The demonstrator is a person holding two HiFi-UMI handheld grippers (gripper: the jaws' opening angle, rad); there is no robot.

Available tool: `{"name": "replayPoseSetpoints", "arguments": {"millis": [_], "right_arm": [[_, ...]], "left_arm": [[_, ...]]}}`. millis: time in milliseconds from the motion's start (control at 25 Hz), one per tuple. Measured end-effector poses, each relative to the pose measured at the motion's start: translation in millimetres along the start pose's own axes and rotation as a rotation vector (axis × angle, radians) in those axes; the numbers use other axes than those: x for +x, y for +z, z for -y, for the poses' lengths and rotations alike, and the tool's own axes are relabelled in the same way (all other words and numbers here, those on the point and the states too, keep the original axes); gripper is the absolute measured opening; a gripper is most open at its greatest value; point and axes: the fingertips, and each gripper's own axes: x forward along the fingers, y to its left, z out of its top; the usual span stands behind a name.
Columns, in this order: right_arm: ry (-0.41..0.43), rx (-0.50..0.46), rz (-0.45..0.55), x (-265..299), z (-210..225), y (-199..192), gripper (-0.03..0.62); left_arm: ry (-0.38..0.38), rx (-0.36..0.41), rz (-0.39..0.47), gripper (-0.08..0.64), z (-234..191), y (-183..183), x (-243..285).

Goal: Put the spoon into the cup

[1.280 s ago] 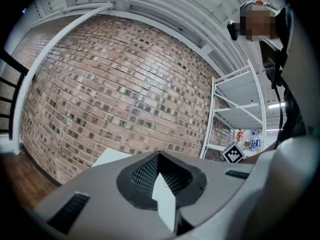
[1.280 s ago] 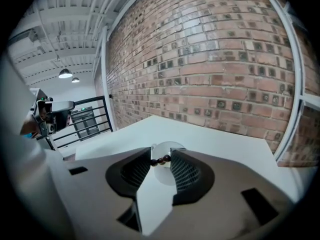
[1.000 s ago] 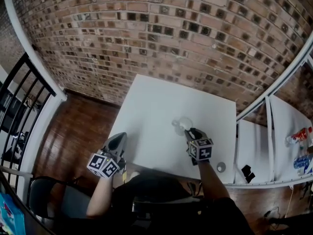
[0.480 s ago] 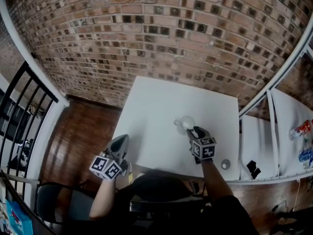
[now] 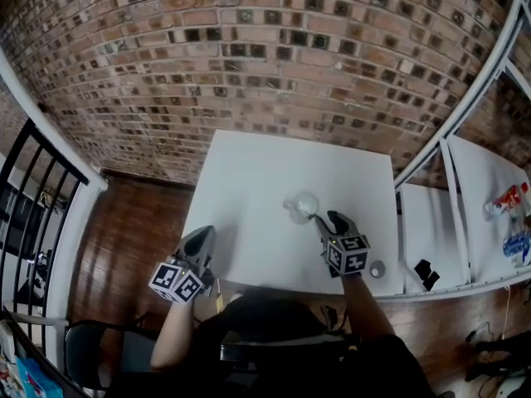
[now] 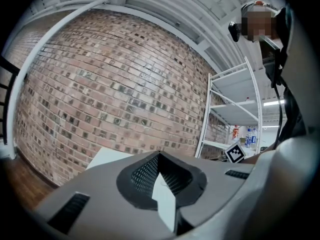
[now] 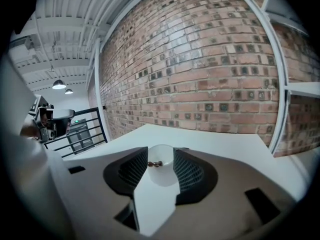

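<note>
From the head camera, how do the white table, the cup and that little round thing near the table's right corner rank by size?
1. white table, by far the largest.
2. cup.
3. little round thing, smallest, though nearer the camera.

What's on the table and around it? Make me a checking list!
Surface: white table.
Job's things: cup stands on the table; a small dark bit at its rim may be the spoon.
Clutter: small round thing near the table's right corner.
Grippers: left gripper shut, empty, at the near edge; right gripper beside the cup, jaws opening, gripping nothing.
Cables: nothing seen on the table.
Surroundings: brick wall, shelf with bottles, railing, wood floor.
</note>
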Motion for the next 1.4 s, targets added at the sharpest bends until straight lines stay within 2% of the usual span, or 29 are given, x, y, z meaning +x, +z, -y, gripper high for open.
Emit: {"name": "replayPoseSetpoints", "arguments": {"millis": [280, 320, 360, 440, 600, 880, 1200, 1400], "right_arm": [[-0.114, 0.082, 0.094, -57, 37, 5, 0.164], [-0.138, 0.104, 0.115, -65, 44, 7, 0.147], [-0.162, 0.124, 0.135, -73, 50, 8, 0.103], [-0.194, 0.148, 0.157, -86, 60, 8, 0.086], [-0.258, 0.173, 0.171, -116, 62, -11, 0.005], [-0.327, 0.325, 0.234, -157, 64, -38, 0.003], [-0.324, 0.278, 0.263, -167, 56, -36, 0.003], [-0.277, 0.226, 0.273, -165, 47, -37, 0.002]], "left_arm": [[-0.063, -0.002, -0.019, 0.005, 16, -4, 17], [-0.070, -0.003, -0.018, 0.005, 17, -4, 19], [-0.078, -0.002, -0.017, 0.005, 18, -4, 22], [-0.088, -0.002, -0.017, 0.005, 19, -7, 27], [-0.101, -0.020, -0.041, 0.005, 27, -19, 24], [-0.109, -0.023, -0.061, 0.005, 32, -22, 19], [-0.115, -0.026, -0.072, 0.005, 36, -30, 12], [-0.118, -0.018, -0.061, 0.005, 39, -26, 12]]}}
